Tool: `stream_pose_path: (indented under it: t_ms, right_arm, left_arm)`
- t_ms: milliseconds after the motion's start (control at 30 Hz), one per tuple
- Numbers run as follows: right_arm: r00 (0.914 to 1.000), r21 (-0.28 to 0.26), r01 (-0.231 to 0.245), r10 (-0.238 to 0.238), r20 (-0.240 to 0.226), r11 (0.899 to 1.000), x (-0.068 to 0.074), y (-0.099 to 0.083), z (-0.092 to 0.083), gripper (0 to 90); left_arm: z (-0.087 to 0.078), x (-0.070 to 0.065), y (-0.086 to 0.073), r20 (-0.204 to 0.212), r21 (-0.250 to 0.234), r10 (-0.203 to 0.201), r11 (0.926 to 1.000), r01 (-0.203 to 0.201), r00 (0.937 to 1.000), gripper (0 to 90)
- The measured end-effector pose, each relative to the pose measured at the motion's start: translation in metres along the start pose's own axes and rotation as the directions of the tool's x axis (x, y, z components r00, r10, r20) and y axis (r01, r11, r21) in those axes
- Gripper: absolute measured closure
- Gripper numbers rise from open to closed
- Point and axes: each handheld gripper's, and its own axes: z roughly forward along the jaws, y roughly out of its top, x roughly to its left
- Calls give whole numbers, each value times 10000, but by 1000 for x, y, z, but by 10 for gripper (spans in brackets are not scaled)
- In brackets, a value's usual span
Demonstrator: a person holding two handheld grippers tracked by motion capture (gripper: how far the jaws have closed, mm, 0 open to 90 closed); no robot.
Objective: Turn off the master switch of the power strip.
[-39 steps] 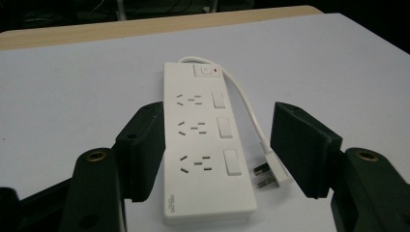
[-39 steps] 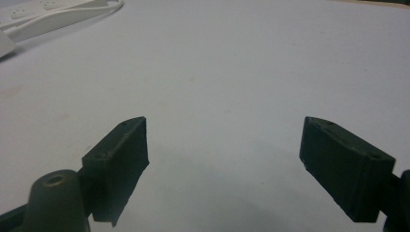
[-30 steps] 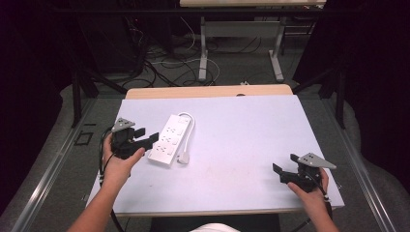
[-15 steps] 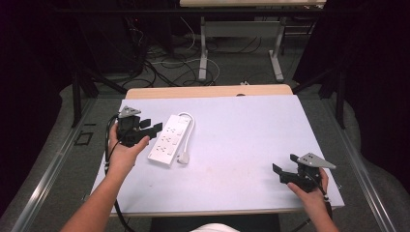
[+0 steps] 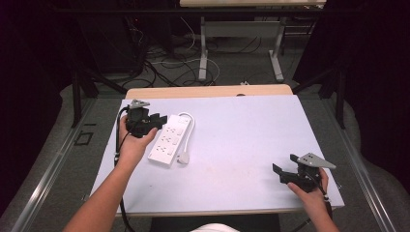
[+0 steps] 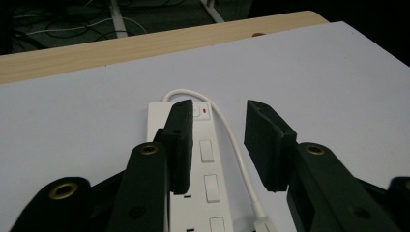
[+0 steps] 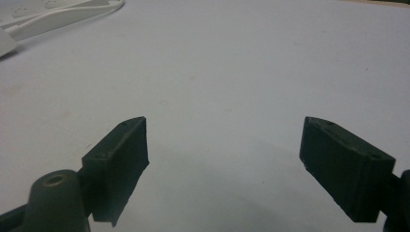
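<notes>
While your left gripper [image 5: 155,121] hangs over the far end of the white power strip [image 5: 169,139] on the table's [image 5: 241,145] left side, its jaws have just been closing, still apart and pinching nothing. Your right gripper [image 5: 280,173] rests near the right front corner, jaws spread wide.

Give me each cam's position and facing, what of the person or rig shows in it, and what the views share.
High view: above the person's side, looking forward and down at the table; both forearms, left gripper, right gripper.
Left gripper view: along its own jaws, just been closing, over the power strip, not pressing it.
Right gripper view: along its open jaws onto bare table.
Shared: the power strip, in all three.
</notes>
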Motion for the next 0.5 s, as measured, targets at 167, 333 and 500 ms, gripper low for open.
stream_pose_path:
  t_ms: [167, 333, 500]
  right_arm:
    - [10000, -86, -56, 56, -48, 9999, 0, 0, 1, 171]
    - [9999, -57, -116, 116, -62, 9999, 1, -1, 1, 170]
    - [9999, -56, -138, 138, -70, 9999, 1, 0, 1, 170]
  left_arm:
    - [6, 0, 6, 76, 47, -98, 9999, 98, 9999, 683]
    - [13, 1, 11, -16, 87, 12, 10000, -11, 10000, 742]
    - [21, 1, 14, -108, 141, 135, 9998, -133, 9999, 794]
